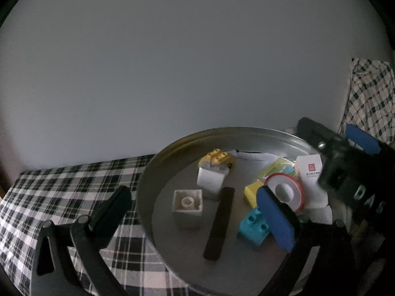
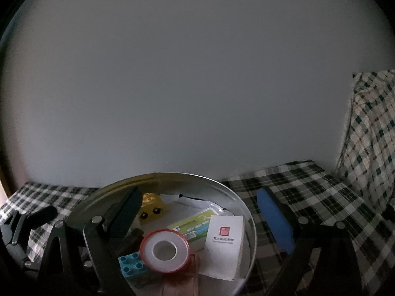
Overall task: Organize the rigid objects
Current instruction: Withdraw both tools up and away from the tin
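Left gripper (image 1: pixel 195 212) and right gripper (image 2: pixel 202 218) both stood apart, empty, over the metal tray (image 1: pixel 148 172). Inside lay the tape roll (image 2: pixel 165 250): light, stiff, slick; best pinched across its rim.

Black-and-white plaid cloth (image 1: pixel 61 192), silver tray (image 1: pixel 158 172), turquoise brick (image 1: pixel 254 229)

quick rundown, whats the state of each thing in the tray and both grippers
left gripper: open, holding nothing
right gripper: open, holding nothing
tape roll: lying flat on the pile
white card box: leaning against tray rim
teal brick: studs up
white brick: hollow side up
black strip: flat on tray floor
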Tool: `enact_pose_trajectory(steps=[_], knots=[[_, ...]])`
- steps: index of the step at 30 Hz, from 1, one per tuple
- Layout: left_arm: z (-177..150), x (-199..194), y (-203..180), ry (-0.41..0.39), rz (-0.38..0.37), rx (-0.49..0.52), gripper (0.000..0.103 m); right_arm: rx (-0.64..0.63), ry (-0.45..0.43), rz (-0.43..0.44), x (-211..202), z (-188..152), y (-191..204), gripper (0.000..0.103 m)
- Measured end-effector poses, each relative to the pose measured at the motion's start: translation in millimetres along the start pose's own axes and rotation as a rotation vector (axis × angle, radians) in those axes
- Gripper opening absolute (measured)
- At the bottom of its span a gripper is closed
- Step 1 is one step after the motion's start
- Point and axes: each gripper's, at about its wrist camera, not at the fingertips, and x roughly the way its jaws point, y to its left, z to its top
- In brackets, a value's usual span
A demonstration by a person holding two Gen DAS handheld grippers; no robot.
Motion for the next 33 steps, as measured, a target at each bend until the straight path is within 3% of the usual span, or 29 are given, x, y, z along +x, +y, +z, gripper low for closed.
enact_pose_trajectory(steps=[6, 13, 26, 33], knots=[[-6.3, -10.6, 19.3, -0.02, 0.001, -0.053, 0.103, 0.035, -0.035, -0.022, -9.7, -4.0, -4.8, 0.096], [-16.0, -20.1, 35.1, -0.058, 0.063, -0.052, 0.103, 0.091, -0.122, -0.032, -26.2, -9.3, -7.0, 0.096], [-24.7, -41.1, 37.0, -0.139, 0.086, -0.029, 0.103, 0.054, -0.224, -0.125, -73.2, -24.2, 10.7, 0.096], [-31.9, -57.5, 41.0, -0.176, 0.085, -0.038, 0.103, 0.033, -0.296, -0.155, -101.7, -31.3, 20.2, 0.102]])
